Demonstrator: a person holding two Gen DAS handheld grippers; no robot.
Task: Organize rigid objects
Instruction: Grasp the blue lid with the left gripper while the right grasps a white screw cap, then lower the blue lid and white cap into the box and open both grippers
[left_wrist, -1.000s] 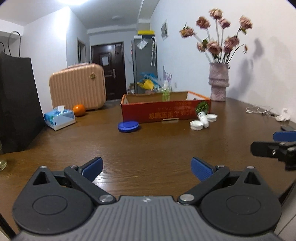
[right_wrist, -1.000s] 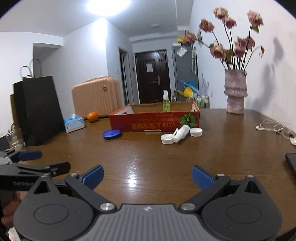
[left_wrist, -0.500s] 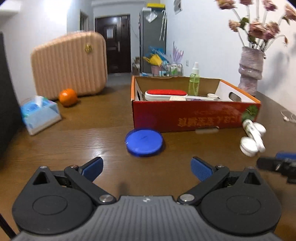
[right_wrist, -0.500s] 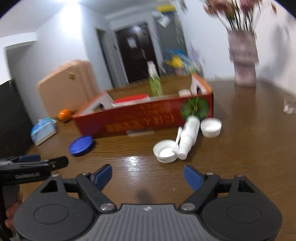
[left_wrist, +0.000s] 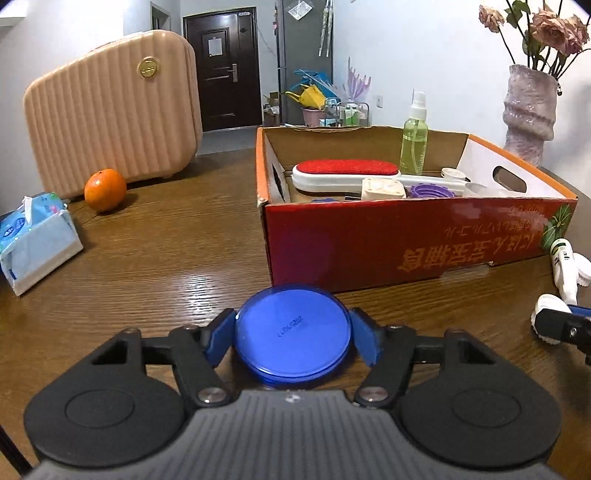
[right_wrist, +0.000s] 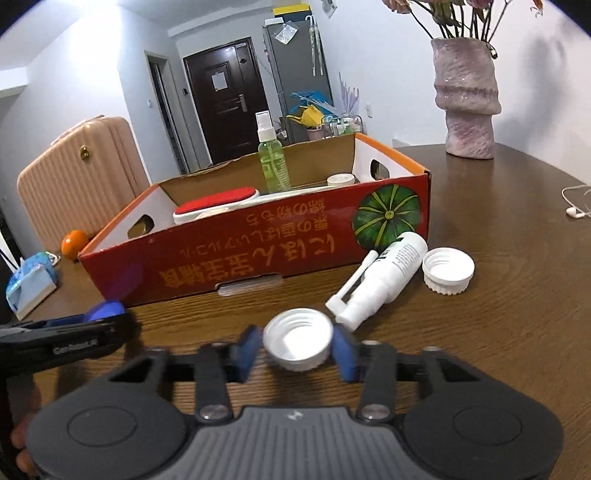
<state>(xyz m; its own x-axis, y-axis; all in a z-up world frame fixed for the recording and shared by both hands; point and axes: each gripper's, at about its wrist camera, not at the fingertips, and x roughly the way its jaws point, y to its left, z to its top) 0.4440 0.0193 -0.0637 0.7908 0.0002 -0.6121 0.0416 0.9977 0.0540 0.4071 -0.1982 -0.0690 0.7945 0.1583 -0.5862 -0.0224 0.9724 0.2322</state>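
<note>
Left wrist view: one blue lid (left_wrist: 292, 334) lies flat on the table (left_wrist: 166, 258) at lower centre, between the pads of your left gripper (left_wrist: 293, 338). Jaws are closing at roughly half width; both blue pads (left_wrist: 220, 338) sit at the lid's rim, apparently touching. The gripper points forward and down at the tabletop. One red cardboard box (left_wrist: 406, 236) stands just behind the lid, right of centre. I count in it one red-topped brush (left_wrist: 345, 170), one green spray bottle (left_wrist: 413, 142) standing upright, one beige square piece (left_wrist: 382, 188), one purple ring (left_wrist: 430, 192) and at least one small white jar (left_wrist: 452, 173); the rest is hidden by the front wall. Upper left: one pink suitcase (left_wrist: 110, 110), one orange (left_wrist: 105, 190), and one tissue pack (left_wrist: 37, 236) at the left edge. One vase (left_wrist: 530, 114) with flowers at upper right. The right gripper's tip pokes in at the right edge.

Right wrist view: two white caps, one white pump bottle (right_wrist: 380, 277). Your right gripper (right_wrist: 297, 349) points down and forward, jaws narrow and closing, with the near cap (right_wrist: 298, 343) open side up between the pads, both at its rim. The pump bottle lies on its side just behind it, leaning on the box front. The second cap (right_wrist: 448, 270) sits open side up right of the bottle, close beside it. The left gripper shows at lower left with the blue lid's edge peeking over it. One earphone cable (right_wrist: 576, 201) at the right edge.
</note>
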